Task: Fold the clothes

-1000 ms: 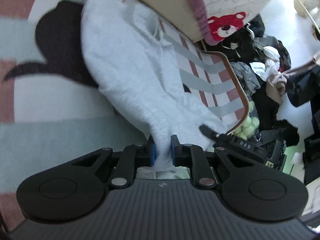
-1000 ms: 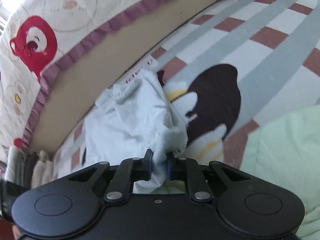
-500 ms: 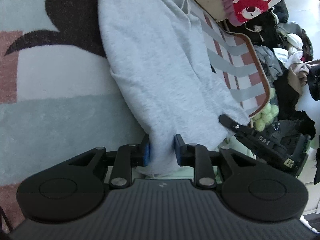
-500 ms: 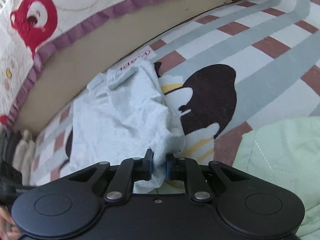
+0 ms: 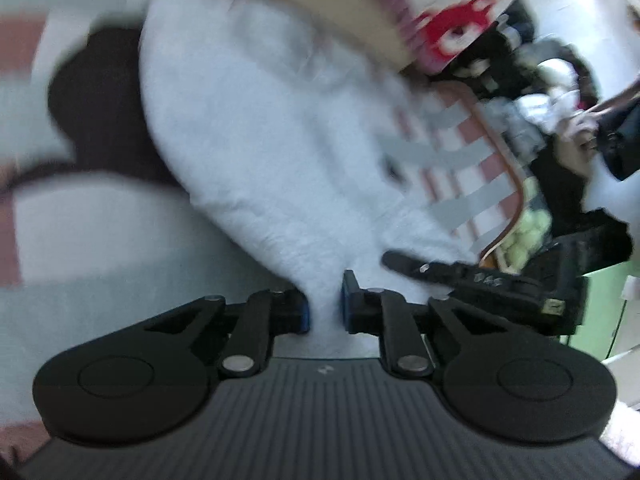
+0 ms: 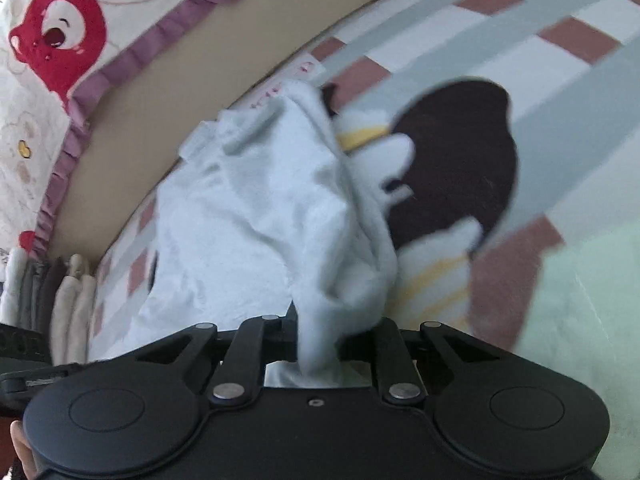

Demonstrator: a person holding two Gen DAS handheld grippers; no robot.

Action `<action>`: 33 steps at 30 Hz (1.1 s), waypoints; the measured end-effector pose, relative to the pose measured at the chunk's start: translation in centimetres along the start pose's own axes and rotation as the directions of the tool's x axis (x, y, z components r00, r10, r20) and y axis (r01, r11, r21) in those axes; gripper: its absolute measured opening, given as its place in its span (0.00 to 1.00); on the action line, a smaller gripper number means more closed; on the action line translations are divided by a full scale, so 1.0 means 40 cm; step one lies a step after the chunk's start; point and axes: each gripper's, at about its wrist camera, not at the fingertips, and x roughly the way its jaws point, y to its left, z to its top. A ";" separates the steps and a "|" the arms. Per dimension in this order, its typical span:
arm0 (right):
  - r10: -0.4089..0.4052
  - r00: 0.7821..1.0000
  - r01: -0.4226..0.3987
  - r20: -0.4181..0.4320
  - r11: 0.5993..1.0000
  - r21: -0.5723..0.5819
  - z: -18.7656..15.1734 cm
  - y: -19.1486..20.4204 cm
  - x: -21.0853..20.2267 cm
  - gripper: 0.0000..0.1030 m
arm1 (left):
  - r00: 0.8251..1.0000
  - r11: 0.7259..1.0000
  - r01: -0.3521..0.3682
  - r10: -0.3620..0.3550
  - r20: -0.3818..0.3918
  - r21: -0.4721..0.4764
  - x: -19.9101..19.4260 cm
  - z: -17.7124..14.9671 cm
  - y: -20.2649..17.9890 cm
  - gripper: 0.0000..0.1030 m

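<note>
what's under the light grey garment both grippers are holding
Under the light grey garment lies the patterned rug, its dark brown shape showing beside the cloth. The rug's part beneath the cloth is hidden. Left gripper and right gripper pinch its near edge.

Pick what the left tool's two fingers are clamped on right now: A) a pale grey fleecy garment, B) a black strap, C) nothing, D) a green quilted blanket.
A: the left tool pinches a bunch of the pale grey fleecy garment between its blue-padded fingers.
</note>
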 end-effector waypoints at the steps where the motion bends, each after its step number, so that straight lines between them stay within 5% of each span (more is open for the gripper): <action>1: 0.016 1.000 -0.016 -0.010 1.000 -0.003 0.013 0.019 -0.016 0.17 | 1.000 1.000 0.002 -0.002 0.005 -0.021 -0.033 0.012 -0.004 0.11; 7: 0.110 0.990 -0.112 -0.091 0.994 -0.014 0.036 0.144 -0.132 0.15 | 0.996 0.994 -0.094 0.094 -0.011 -0.057 -0.125 -0.030 0.015 0.09; 10: 0.051 0.983 -0.063 -0.178 0.996 -0.066 -0.034 0.175 -0.112 0.15 | 0.987 0.985 -0.159 0.158 -0.027 -0.060 -0.154 -0.069 0.033 0.09; 13: -0.079 0.957 0.069 -0.279 0.997 -0.044 -0.129 0.152 -0.066 0.15 | 0.974 0.973 -0.223 0.221 -0.042 -0.061 -0.183 -0.109 0.050 0.09; 17: -0.123 0.952 0.108 -0.282 0.992 -0.069 -0.156 0.148 -0.090 0.15 | 0.951 0.950 -0.307 0.303 -0.064 -0.062 -0.222 -0.162 0.073 0.08; 20: -0.222 0.941 0.182 -0.258 0.969 -0.168 -0.143 0.178 -0.128 0.26 | 0.932 0.931 -0.358 0.352 -0.082 -0.073 -0.243 -0.183 0.096 0.07; 22: -0.299 0.926 0.240 -0.231 0.938 -0.251 -0.137 0.207 -0.153 0.27 | 0.921 0.919 -0.384 0.376 -0.097 -0.087 -0.253 -0.186 0.116 0.07; 26: -0.354 0.932 0.285 -0.081 0.851 -0.442 -0.069 0.305 -0.200 0.31 | 0.942 0.941 -0.337 0.336 -0.015 -0.021 -0.264 -0.119 0.072 0.12; 29: -0.267 0.963 0.231 0.024 0.780 -0.582 -0.012 0.401 -0.177 0.42 | 0.935 0.928 -0.354 0.354 0.023 0.115 -0.223 -0.033 0.029 0.17; 31: -0.194 0.979 0.183 0.068 0.667 -0.722 0.012 0.431 -0.116 0.45 | 0.928 0.907 -0.372 0.371 0.044 0.199 -0.189 0.026 0.008 0.19; 33: -0.227 0.972 0.185 0.067 0.553 -0.812 0.033 0.432 -0.003 0.45 | 0.916 0.881 -0.398 0.397 0.058 0.256 -0.141 0.088 0.006 0.19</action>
